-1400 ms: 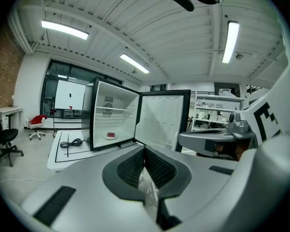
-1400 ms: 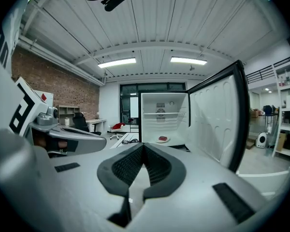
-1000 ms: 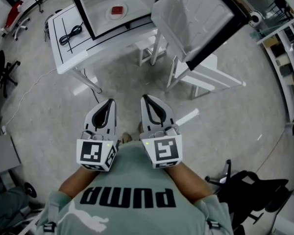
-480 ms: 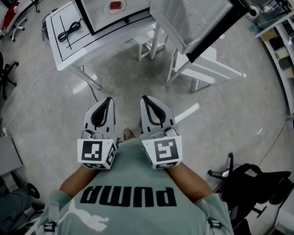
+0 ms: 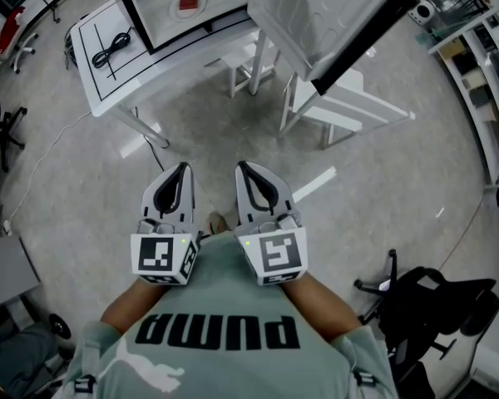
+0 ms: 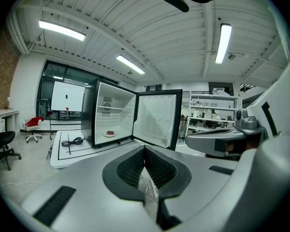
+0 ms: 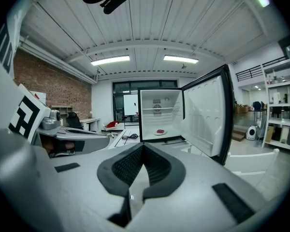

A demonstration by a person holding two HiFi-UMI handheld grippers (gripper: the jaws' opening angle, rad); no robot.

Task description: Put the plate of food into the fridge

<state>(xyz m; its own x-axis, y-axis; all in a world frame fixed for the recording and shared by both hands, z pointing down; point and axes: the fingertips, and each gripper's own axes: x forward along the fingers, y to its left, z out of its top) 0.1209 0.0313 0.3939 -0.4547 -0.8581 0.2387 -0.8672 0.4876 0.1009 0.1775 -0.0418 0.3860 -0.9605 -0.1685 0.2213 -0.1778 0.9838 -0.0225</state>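
A white plate with a red piece of food (image 5: 188, 5) rests on the floor of the open black fridge (image 5: 137, 11), which stands on a white table (image 5: 100, 77). The same plate (image 6: 110, 134) shows in the left gripper view and again, as plate (image 7: 160, 132), in the right gripper view. The fridge door (image 5: 316, 15) is swung wide to the right. My left gripper (image 5: 180, 169) and right gripper (image 5: 243, 167) hover side by side in front of my chest, well short of the fridge. Both are shut and hold nothing; the tips of the left gripper (image 6: 144, 148) and right gripper (image 7: 143, 145) meet.
A black cable (image 5: 112, 46) lies coiled on the table left of the fridge. White chairs (image 5: 341, 110) stand under the open door. A black office chair (image 5: 432, 306) is at the lower right, shelving (image 5: 482, 81) along the right wall, another chair (image 5: 0, 123) at the left.
The fridge, table and white chairs have slid up and left in the head view. Both grippers stay shut and side by side before my chest.
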